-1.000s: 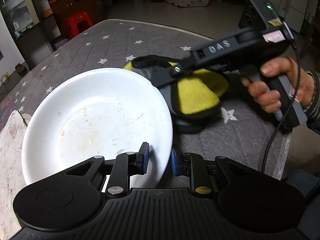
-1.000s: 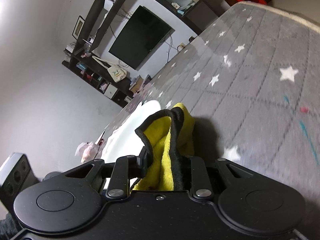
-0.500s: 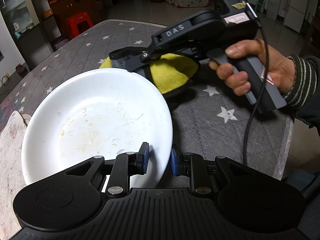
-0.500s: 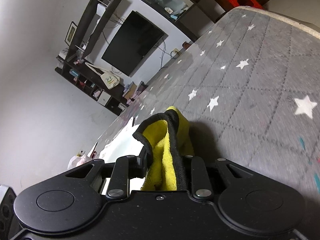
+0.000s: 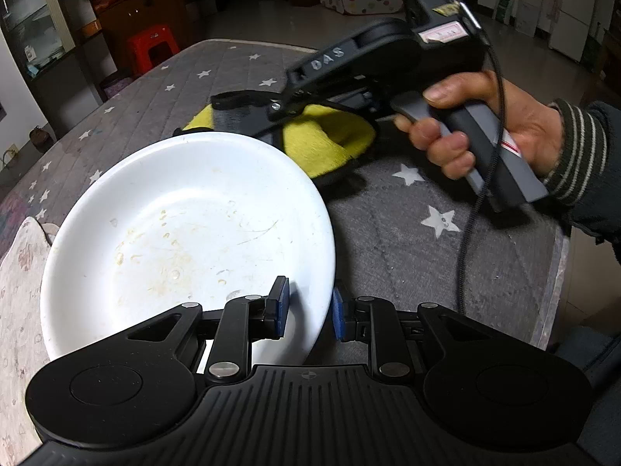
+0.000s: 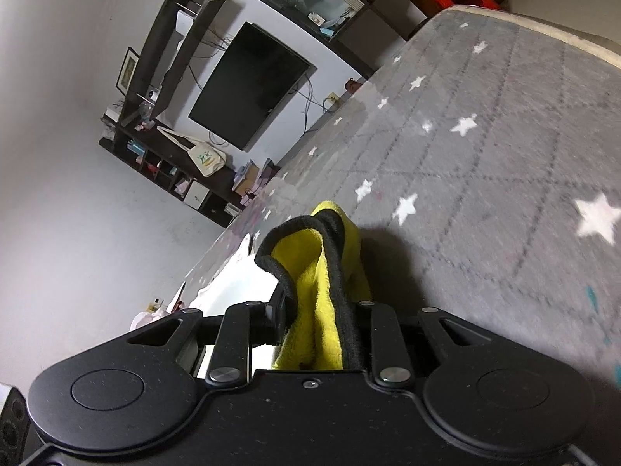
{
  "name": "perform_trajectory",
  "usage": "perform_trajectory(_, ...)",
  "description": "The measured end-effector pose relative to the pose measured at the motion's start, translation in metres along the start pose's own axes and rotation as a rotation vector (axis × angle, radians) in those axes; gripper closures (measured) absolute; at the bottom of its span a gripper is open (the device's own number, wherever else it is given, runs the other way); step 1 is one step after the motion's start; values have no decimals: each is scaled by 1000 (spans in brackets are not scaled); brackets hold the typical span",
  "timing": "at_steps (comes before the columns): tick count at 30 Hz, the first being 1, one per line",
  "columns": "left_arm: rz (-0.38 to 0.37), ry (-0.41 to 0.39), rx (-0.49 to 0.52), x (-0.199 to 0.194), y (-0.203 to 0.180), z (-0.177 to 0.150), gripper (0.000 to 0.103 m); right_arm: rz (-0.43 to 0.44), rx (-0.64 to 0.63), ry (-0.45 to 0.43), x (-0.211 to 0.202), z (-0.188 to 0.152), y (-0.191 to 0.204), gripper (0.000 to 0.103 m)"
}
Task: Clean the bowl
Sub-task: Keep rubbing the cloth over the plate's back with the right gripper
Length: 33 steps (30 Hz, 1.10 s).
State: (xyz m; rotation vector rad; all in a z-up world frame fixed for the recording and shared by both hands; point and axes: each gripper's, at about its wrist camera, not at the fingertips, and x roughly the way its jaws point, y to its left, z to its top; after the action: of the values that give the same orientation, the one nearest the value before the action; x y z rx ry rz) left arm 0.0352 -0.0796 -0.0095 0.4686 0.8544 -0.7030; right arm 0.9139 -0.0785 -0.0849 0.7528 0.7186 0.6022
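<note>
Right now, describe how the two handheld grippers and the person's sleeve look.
Both grippers are matte black plastic with round pivot discs and silver screws. The left gripper has blue pads on its fingers. The right gripper bears white letters, a green light, a grey handle and a black cable. The sleeve is dark with striped cuff.

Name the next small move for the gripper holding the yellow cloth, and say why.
Probably bring the right gripper with the yellow cloth over the rim and down into the white bowl. The cloth sits beyond the far rim, dried yellowish smears mark the bowl's floor, and the left gripper straddles the near rim to steady it.
</note>
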Motion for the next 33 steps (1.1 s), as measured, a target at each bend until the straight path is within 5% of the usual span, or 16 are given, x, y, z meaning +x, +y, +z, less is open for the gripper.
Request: perform_trajectory(33,-14,10,30,-2,4,0,79,42,-12,45,-50,-41,-4,78)
